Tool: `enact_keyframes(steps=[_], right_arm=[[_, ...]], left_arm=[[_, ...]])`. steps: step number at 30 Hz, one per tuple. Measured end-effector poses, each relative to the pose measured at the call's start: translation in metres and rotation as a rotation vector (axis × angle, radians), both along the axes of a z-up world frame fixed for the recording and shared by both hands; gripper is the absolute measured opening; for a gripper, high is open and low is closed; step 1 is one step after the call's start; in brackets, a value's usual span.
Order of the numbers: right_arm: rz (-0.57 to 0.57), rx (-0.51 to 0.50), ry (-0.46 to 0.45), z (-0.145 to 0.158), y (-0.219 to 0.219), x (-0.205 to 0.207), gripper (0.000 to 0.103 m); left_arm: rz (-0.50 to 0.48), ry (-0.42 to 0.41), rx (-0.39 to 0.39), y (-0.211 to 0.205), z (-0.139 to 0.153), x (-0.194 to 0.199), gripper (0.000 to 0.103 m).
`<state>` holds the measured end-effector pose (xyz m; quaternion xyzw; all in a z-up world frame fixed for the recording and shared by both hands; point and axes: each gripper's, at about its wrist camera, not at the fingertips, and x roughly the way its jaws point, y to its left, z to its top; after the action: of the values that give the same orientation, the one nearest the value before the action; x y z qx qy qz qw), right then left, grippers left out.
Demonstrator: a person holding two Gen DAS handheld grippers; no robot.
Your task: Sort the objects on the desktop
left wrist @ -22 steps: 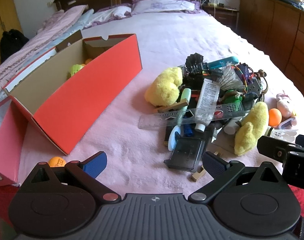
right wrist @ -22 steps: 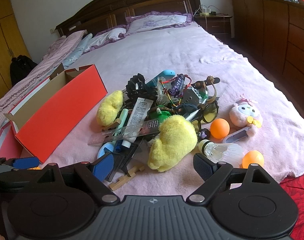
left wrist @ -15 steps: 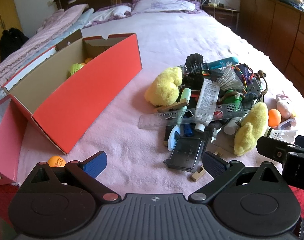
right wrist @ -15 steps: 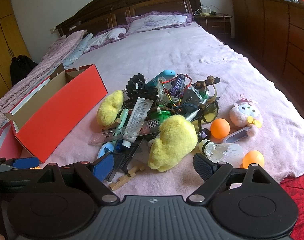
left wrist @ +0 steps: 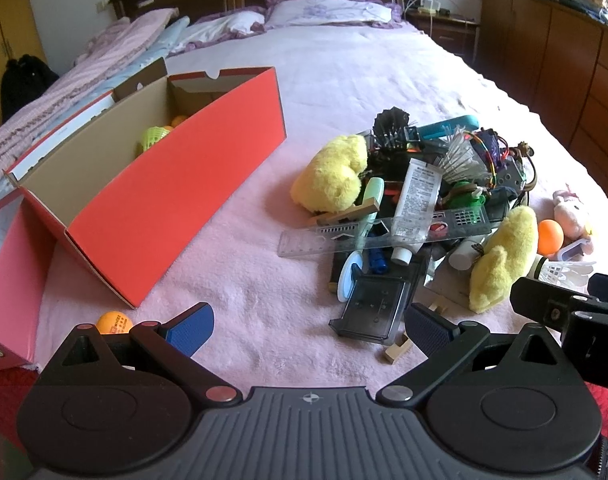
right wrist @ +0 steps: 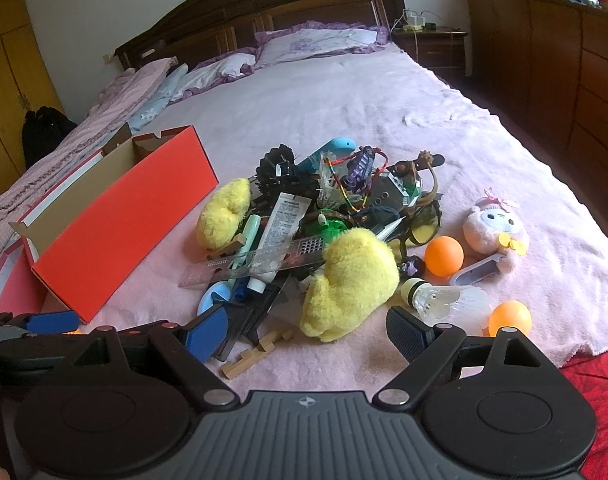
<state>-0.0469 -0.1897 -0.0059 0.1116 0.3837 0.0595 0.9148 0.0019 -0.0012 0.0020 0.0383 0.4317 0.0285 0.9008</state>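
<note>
Both sets of tongs stand spread wide with nothing between them: the left tongs hang over bare blanket near the foot edge of the bed, the right tongs just short of the clutter. That reads as a pause before a pick, neither side committed yet.

The things to sort lie in a heap about mid-width of the bed, towards its foot edge — a clear ruler laid across a white tube, two yellow plush toys, wires and a dark plastic tray tangled together. Loose pieces have rolled towards the bed's right edge: an orange ball, a shuttlecock, a pink plush.

The red box sits open towards the left edge, angled to the heap — handy, I judge, for the left tongs. Inside, at its far end, a yellow-green shuttlecock and something orange show; the rest of its floor is hidden. Another orange ball lies outside the near corner of the box.
</note>
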Motion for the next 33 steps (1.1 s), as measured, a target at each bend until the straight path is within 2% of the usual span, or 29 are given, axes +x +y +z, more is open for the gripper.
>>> enact_keyframes(steps=[13,18,21,25,30,33], right_arm=[[-0.007,0.011,0.009,-0.002,-0.005,-0.002,0.089],[-0.001,0.024,0.032,-0.011,-0.010,0.005,0.088],[0.002,0.036,0.037,-0.015,-0.013,0.015,0.082],[0.081,0.052,0.053,-0.021,-0.007,0.032,0.064],[0.124,0.177,0.106,-0.033,0.003,0.055,0.056],[0.095,0.252,0.138,-0.044,0.008,0.073,0.052]], left_arm=[[-0.010,0.005,0.000,0.004,-0.004,0.000,0.103],[-0.017,0.051,0.001,0.000,-0.018,0.013,0.103],[-0.023,0.053,0.021,-0.002,-0.023,0.021,0.103],[-0.028,0.073,0.020,-0.001,-0.032,0.028,0.103],[-0.019,0.106,0.022,0.004,-0.044,0.034,0.103],[-0.007,0.118,0.019,0.009,-0.049,0.037,0.103]])
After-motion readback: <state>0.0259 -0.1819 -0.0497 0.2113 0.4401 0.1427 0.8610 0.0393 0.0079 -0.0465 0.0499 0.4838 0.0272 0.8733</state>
